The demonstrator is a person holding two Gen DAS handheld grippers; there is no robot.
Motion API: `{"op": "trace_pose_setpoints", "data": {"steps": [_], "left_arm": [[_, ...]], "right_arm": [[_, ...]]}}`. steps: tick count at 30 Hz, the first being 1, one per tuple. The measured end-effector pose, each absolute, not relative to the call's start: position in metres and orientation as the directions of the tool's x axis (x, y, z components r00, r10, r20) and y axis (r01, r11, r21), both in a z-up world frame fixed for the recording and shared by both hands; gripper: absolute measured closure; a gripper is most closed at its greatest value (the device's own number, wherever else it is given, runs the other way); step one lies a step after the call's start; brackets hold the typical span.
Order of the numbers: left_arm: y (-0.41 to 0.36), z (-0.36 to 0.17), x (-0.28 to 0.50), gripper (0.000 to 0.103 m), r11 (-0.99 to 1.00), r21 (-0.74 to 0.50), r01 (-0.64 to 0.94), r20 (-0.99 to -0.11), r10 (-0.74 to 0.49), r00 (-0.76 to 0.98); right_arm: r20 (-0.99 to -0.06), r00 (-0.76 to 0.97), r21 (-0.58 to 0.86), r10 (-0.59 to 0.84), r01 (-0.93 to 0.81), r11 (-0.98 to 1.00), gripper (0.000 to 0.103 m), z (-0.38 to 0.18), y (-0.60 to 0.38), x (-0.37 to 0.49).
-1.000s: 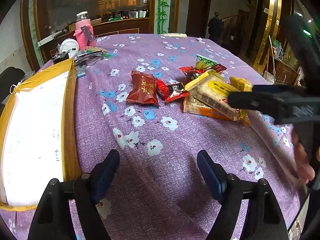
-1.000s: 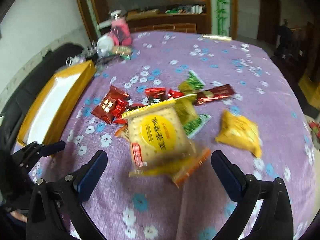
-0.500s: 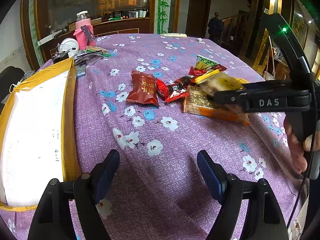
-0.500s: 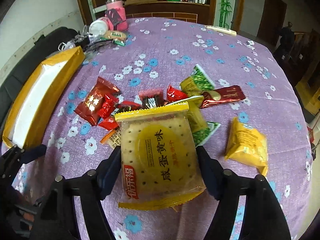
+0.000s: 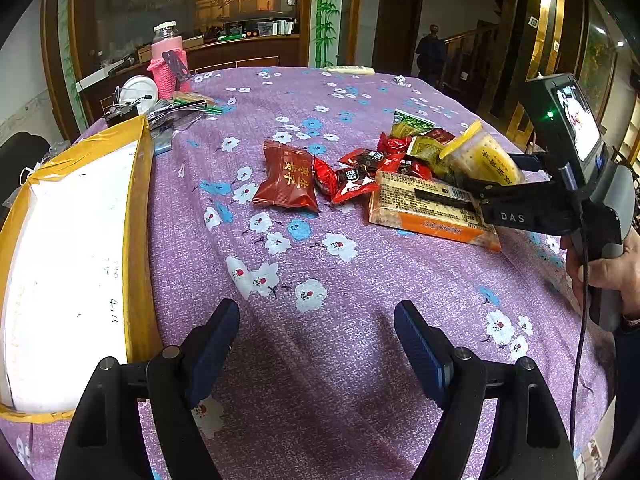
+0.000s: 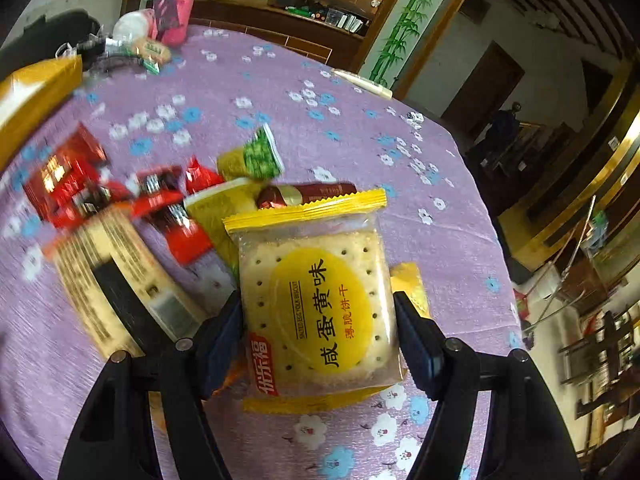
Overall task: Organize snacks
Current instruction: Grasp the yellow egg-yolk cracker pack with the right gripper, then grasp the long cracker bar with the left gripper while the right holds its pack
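My right gripper (image 6: 318,328) is shut on a clear cracker packet with yellow ends (image 6: 316,308), its blue pads pressing both sides. The left wrist view shows that packet (image 5: 486,160) raised above the snack pile. On the purple flowered cloth lie a dark red packet (image 5: 286,178), small red candy wrappers (image 5: 352,180), a green pea packet (image 5: 410,123) and a flat orange-edged cracker pack (image 5: 430,212). My left gripper (image 5: 316,344) hangs open over bare cloth near the table's front, holding nothing.
A shallow yellow-rimmed cardboard box with a white floor (image 5: 138,208) lies at the left. A pink-sleeved bottle (image 5: 168,62), a white lid and clutter stand at the far left. A yellow packet (image 6: 410,286) lies behind the right gripper. A person's hand (image 5: 608,276) holds the right gripper.
The right gripper went from wide open around the cracker packet to shut on it, then lifted and tilted it off the orange-edged pack. The left gripper has stayed still.
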State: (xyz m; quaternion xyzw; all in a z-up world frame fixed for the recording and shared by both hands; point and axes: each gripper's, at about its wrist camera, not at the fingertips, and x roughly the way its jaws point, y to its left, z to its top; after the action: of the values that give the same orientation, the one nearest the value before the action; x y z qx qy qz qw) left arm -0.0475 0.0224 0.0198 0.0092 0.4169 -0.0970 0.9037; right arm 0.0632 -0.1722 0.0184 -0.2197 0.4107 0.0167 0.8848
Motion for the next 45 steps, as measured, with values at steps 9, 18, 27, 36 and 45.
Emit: {"op": "trace_pose_setpoints", "data": {"steps": [9,18,27,36,45], "left_arm": [[0.024,0.020,-0.048,0.020,0.981,-0.075,0.178,-0.752,-0.174,0.636],[0.029,0.022,-0.048,0.020,0.983,-0.101,0.156,-0.751,-0.178,0.636],[0.011,0.029,-0.023,0.020,0.981,-0.147,0.130,-0.794,-0.195,0.576],[-0.023,0.009,0.004,0.018,0.992,0.050,0.116,-0.817,-0.027,0.576],[-0.009,0.009,0.007,0.042,0.993,-0.043,0.109,-0.807,-0.099,0.582]], "right_arm": [[-0.846,0.517,-0.088,0.132,-0.379,0.921,0.034,0.015,-0.149,0.025],[-0.799,0.556,0.063,0.229,-0.301,0.951,0.035,0.036,-0.149,0.025],[-0.761,0.611,0.074,0.218,-0.251,0.965,0.035,0.025,-0.160,0.024],[-0.785,0.597,0.058,0.169,-0.201,0.978,0.035,0.018,-0.176,0.033],[-0.792,0.585,0.053,0.175,-0.220,0.974,0.035,0.015,-0.172,0.032]]}}
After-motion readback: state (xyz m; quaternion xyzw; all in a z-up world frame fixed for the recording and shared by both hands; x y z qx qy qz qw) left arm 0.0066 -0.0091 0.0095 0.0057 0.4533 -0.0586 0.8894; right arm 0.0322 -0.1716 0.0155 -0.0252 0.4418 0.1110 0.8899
